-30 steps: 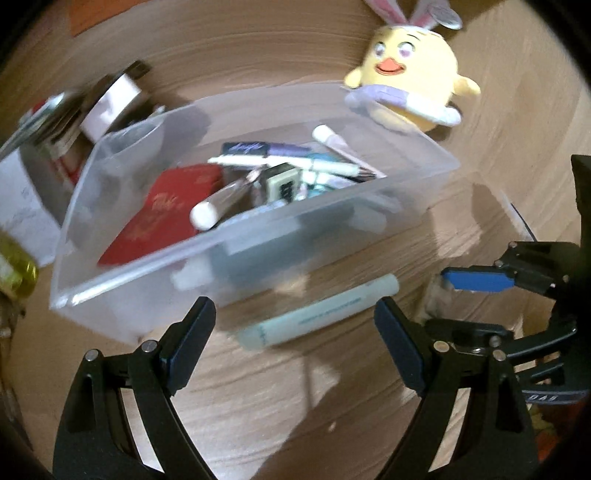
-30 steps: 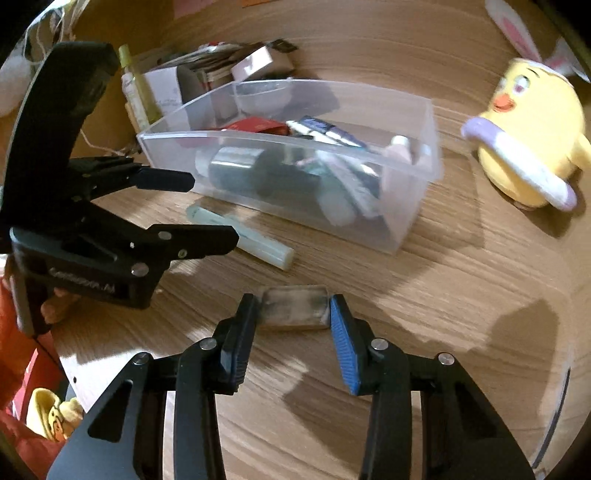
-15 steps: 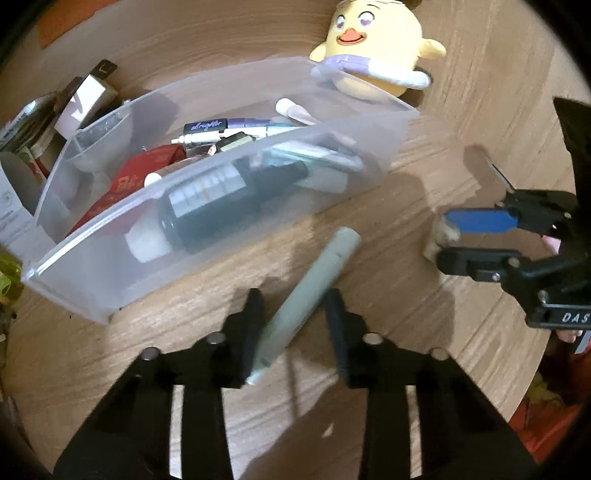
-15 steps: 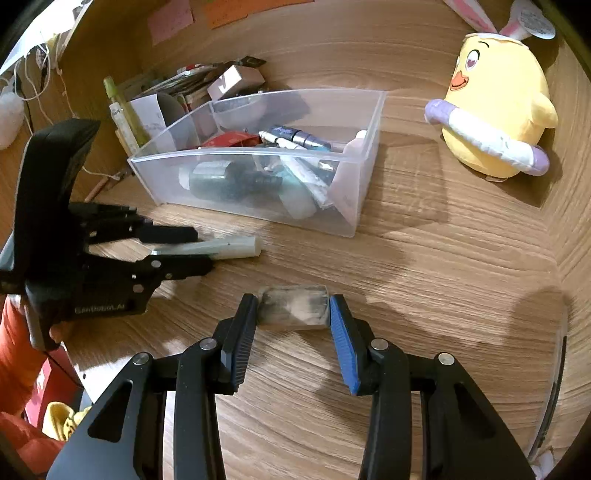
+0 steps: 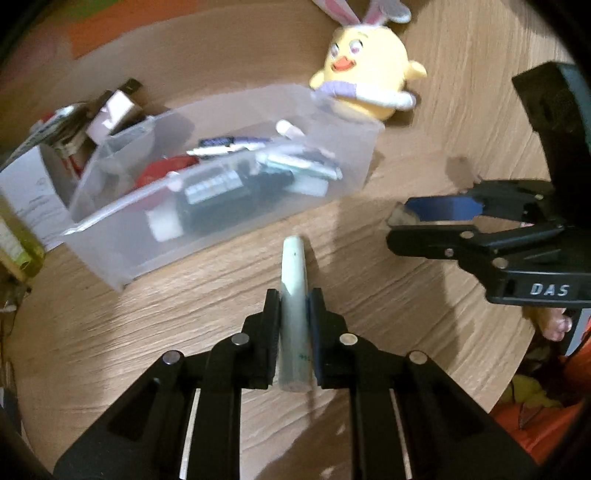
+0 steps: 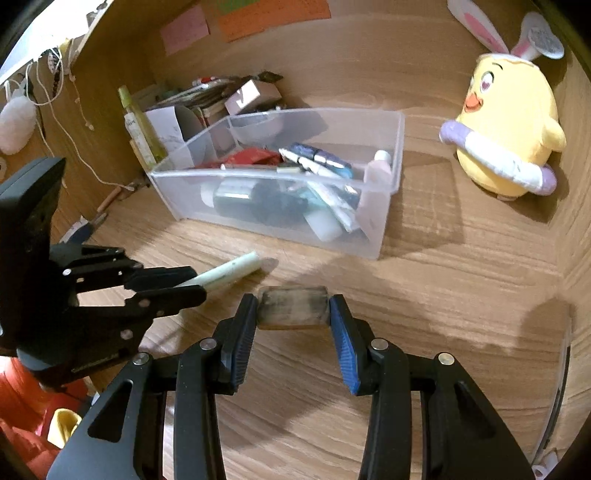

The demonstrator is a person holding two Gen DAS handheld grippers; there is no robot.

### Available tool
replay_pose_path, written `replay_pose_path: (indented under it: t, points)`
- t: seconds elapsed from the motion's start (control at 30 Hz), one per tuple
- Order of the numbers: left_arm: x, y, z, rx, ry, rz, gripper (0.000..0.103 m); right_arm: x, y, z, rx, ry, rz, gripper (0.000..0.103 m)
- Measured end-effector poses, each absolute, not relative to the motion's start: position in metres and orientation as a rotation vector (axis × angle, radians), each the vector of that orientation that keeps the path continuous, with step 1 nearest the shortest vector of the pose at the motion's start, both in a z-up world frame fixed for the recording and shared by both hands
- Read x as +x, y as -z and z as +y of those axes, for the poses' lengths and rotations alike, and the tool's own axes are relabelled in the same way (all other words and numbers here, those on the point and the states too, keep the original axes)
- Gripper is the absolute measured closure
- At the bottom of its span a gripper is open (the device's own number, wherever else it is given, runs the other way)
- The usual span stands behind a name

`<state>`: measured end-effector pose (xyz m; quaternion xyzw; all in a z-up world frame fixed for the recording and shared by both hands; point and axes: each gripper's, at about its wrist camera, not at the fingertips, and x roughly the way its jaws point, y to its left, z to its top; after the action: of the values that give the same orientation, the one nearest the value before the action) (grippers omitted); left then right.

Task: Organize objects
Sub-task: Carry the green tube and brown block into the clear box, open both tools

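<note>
My left gripper (image 5: 293, 299) is shut on a pale green tube (image 5: 293, 291), which points away from me toward the clear plastic bin (image 5: 122, 254); in the right wrist view the same tube (image 6: 229, 271) sticks out of the left gripper (image 6: 188, 286) just above the wooden table. My right gripper (image 6: 293, 308) is shut on a small grimy eraser-like block (image 6: 293, 306), held over the table in front of the bin (image 6: 380, 229). The bin holds several pens, tubes, a dark bottle and a red item.
A yellow plush chick (image 6: 506, 129) with bunny ears stands at the back right (image 5: 364, 74). Boxes, papers and a green bottle (image 6: 138, 125) crowd the space left of the bin. A wooden wall with sticky notes (image 6: 273, 14) rises behind.
My left gripper went from wide open over the lying tube to shut on it and lifted it, the tube now pointing at the bin. The right gripper kept its hold on the block.
</note>
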<state>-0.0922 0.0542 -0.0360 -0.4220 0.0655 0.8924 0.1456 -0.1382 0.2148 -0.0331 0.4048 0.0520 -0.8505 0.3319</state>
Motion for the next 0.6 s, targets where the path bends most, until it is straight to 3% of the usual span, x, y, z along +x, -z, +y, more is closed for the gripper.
replay_pose_path:
  t: [0.6]
  points:
    - [-0.09,-0.047,0.001,-0.896,-2.799,-0.061,0.088,-0.154,-0.036,0.194,0.823,2.298,0.102,0.066]
